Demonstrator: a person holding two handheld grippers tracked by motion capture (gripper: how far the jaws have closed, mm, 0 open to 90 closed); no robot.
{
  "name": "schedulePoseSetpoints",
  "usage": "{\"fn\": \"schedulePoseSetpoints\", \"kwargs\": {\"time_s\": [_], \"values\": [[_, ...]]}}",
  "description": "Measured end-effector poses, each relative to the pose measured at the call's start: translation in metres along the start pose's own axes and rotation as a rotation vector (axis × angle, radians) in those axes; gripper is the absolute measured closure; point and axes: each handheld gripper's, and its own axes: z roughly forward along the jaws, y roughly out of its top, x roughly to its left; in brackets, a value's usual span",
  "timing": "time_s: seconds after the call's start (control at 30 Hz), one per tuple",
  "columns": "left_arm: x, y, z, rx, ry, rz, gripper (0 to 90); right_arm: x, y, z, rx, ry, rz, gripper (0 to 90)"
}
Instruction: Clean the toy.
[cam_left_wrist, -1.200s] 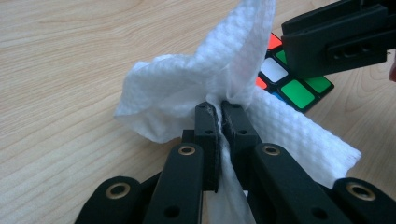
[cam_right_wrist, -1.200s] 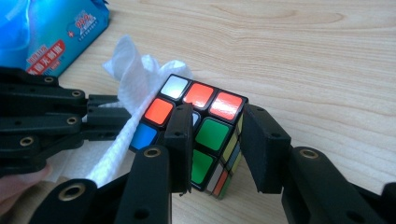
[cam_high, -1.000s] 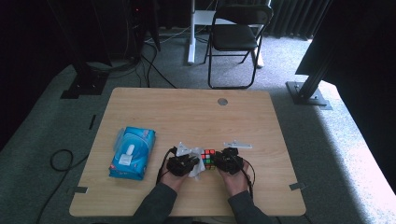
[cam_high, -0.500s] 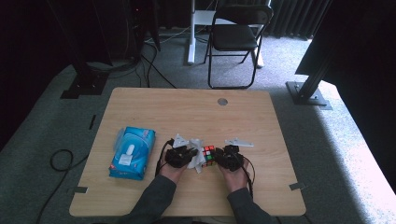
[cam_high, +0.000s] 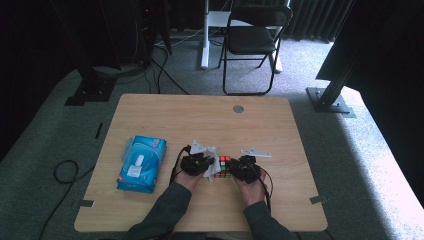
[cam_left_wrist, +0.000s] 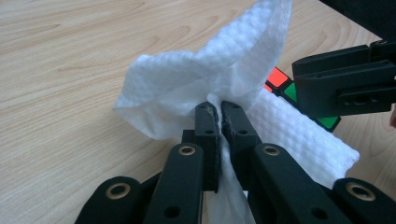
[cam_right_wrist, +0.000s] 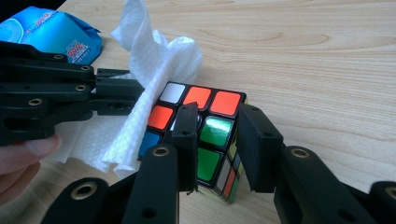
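A Rubik's cube (cam_right_wrist: 212, 105) stands on the wooden table (cam_high: 260, 125), and my right gripper (cam_right_wrist: 217, 123) is shut on it, one jaw at each side. My left gripper (cam_left_wrist: 218, 109) is shut on a crumpled white wipe (cam_left_wrist: 201, 79). It holds the wipe against the cube's left side (cam_right_wrist: 159, 116). From above, the cube (cam_high: 224, 167) sits between the left gripper (cam_high: 197, 164) and the right gripper (cam_high: 244, 169), with the wipe (cam_high: 214, 159) draped beside it. In the left gripper view, red and green stickers of the cube (cam_left_wrist: 285, 84) show behind the wipe.
A blue pack of wipes (cam_high: 141, 162) lies on the table's left part, also seen in the right gripper view as the blue pack (cam_right_wrist: 51, 32). A round grommet (cam_high: 238, 108) sits near the far edge. A folding chair (cam_high: 252, 40) stands beyond the table.
My left gripper has shifted a little away from the table's front edge with the wipe against the cube. The right gripper and the cube have stayed put.
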Motion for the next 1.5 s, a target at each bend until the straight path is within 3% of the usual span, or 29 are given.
{"fn": "schedulePoseSetpoints", "kwargs": {"time_s": [0.13,0.33,0.77,1.1,1.3,1.5], "values": [[0.003,-0.004,0.005,0.014,0.009,-0.010,86.3,0.000,0.000,0.000,-0.001,-0.002,0.000,69.4],[0.003,-0.019,0.021,0.091,0.029,0.000,86.4,0.000,0.000,0.000,-0.004,-0.003,0.000,69.4],[0.001,-0.020,0.019,0.084,0.038,0.005,86.3,0.000,-0.001,0.000,-0.007,-0.003,0.000,69.4],[-0.004,-0.003,-0.007,-0.010,0.012,0.009,86.1,0.000,-0.001,0.000,-0.007,-0.001,0.003,69.4],[-0.009,-0.006,-0.008,0.016,0.008,0.041,86.0,0.000,-0.001,0.000,-0.006,0.000,0.003,69.4],[-0.007,-0.016,0.004,0.066,0.018,0.032,86.2,0.000,-0.001,0.000,-0.007,-0.002,0.007,69.5]]}}
